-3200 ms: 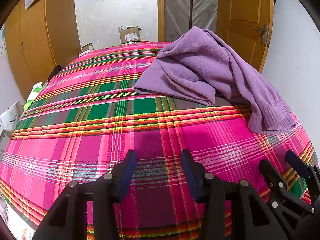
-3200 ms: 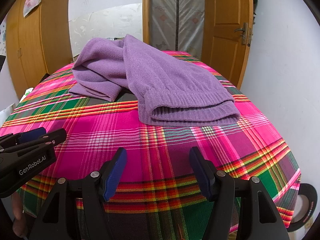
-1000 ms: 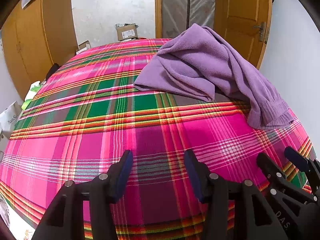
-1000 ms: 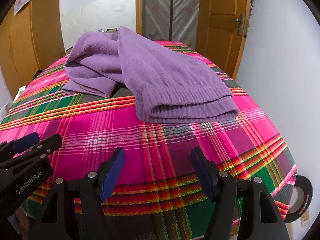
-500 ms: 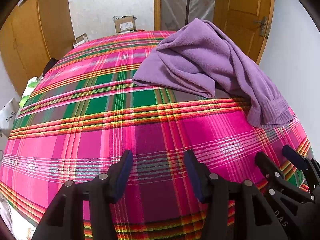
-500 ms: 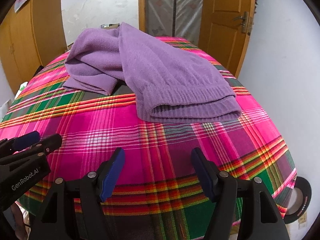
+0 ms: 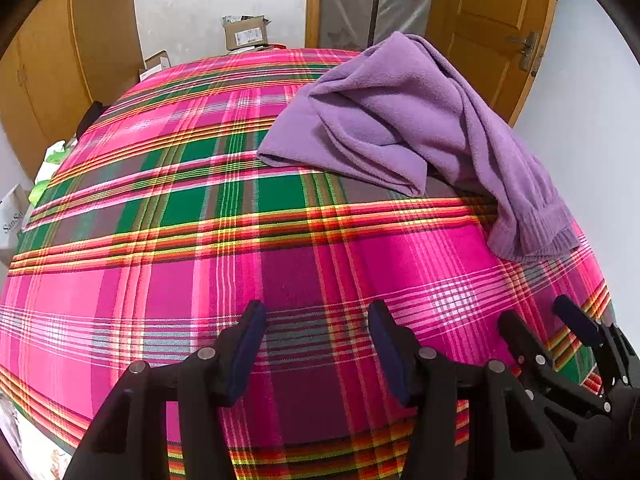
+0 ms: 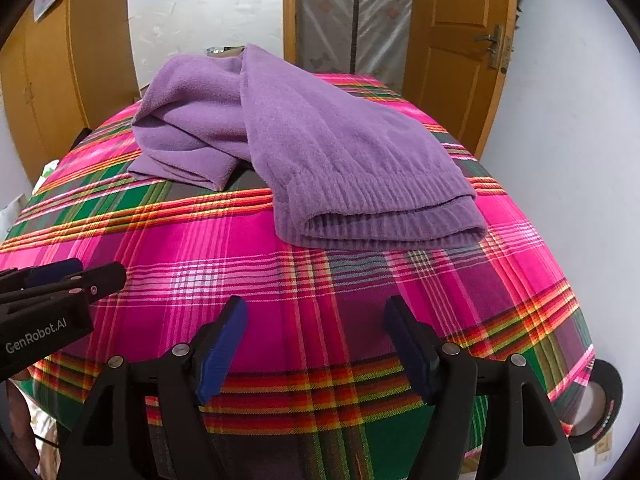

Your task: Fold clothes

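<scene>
Hovering above the near edge of a plaid-covered surface, which may be a bed or a worktop, two handheld grippers are held side by side, neither touching anything. The left gripper is shown with its jaws wide apart and nothing between them; the right gripper is likewise spread wide and empty. Both are angled down toward the cloth, seemingly so that the garment can be approached from its nearest edge.

A purple fleece garment is seen lying bunched at the far right of the pink, green and orange cover, well apart from both grippers. Its ribbed hem is turned toward the right gripper, lying flat and doubled over, while the rest is heaped in soft folds behind. The fabric appears thick and fuzzy, and no folding is judged to have been started. Wooden doors and a cardboard box are visible beyond.
</scene>
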Demonstrator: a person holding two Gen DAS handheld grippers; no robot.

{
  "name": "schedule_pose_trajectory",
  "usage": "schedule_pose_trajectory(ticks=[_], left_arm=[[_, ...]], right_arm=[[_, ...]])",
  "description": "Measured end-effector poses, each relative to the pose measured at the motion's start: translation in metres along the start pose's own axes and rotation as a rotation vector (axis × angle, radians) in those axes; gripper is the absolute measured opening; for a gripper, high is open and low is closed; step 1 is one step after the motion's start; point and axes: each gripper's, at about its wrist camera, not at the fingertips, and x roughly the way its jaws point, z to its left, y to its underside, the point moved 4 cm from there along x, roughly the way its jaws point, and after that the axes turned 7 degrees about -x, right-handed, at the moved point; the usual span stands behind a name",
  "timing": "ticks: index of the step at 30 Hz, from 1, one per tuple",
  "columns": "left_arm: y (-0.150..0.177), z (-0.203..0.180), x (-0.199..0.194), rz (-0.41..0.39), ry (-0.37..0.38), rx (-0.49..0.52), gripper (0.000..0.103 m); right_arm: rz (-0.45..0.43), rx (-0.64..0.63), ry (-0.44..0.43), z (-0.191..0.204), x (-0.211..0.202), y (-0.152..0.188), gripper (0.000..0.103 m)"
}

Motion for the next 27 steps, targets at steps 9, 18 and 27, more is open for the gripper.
schedule_pose_trajectory(ticks=[9, 18, 27], left_arm=[[-0.007, -0.001, 0.008, -0.014, -0.008, 0.009, 0.054], [0.009, -0.006, 0.008, -0.029, -0.017, 0.009, 0.055], [0.015, -0.014, 0.006, -0.035, -0.022, 0.013, 0.056]], right_arm=[[-0.004, -0.028, 0.02, 0.003, 0.0, -0.003, 0.073], [-0.027, -0.04, 0.027, -0.001, -0.016, -0.015, 0.073], [-0.017, -0.017, -0.043, -0.002, -0.037, -0.023, 0.073]])
